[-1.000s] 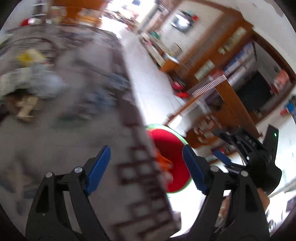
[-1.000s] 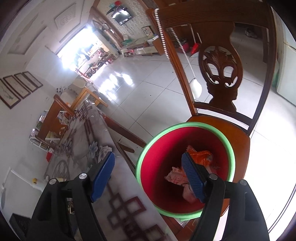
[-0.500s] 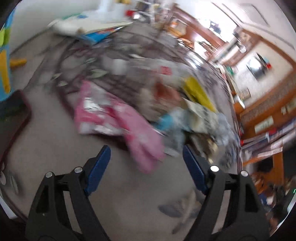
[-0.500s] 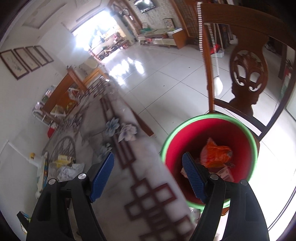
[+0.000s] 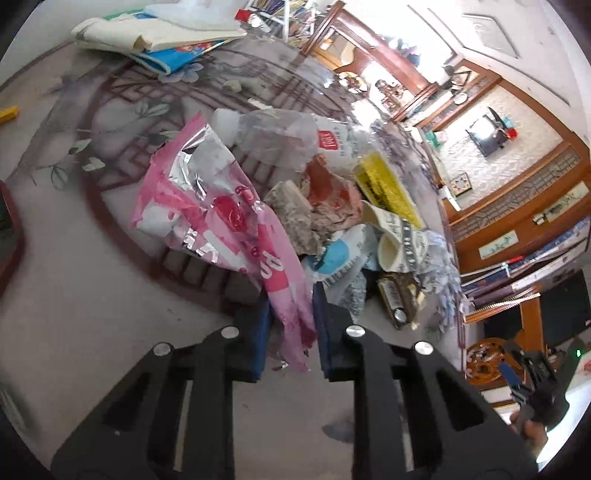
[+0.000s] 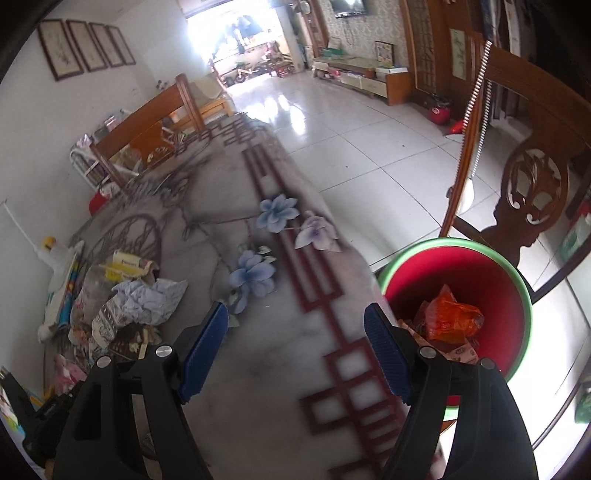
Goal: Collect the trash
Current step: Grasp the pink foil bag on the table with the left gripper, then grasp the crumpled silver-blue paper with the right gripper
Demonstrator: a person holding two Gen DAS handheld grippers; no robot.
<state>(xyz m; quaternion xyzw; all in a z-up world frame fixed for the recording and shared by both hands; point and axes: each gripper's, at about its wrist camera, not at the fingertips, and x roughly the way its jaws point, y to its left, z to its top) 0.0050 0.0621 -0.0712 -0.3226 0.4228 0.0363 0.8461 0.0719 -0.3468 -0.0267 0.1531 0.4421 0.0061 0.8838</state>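
Observation:
A heap of trash lies on the patterned tablecloth (image 5: pixel 74 280): a pink foil wrapper (image 5: pixel 221 206), a crushed clear bottle (image 5: pixel 273 136), a yellow packet (image 5: pixel 388 188) and a paper cup (image 5: pixel 399 240). My left gripper (image 5: pixel 291 325) is shut on the pink wrapper's lower tail, which hangs down between the blue pads. My right gripper (image 6: pixel 295 347) is open and empty above the table. The trash heap (image 6: pixel 140 299) is to its left. A red bin with a green rim (image 6: pixel 491 273) stands to its right and holds an orange bag (image 6: pixel 450 317) and other wrappers.
The bin rests on a carved wooden chair (image 6: pixel 532 192) by the table's edge. Beyond it stretches white tiled floor (image 6: pixel 369 147). Papers and a blue booklet (image 5: pixel 155 33) lie at the table's far end. A dark red tray edge (image 5: pixel 11 236) shows at the left.
My left gripper swung from the table edge near the bin over to the trash heap and shut on the pink wrapper. My right gripper moved from above the bin to above the table.

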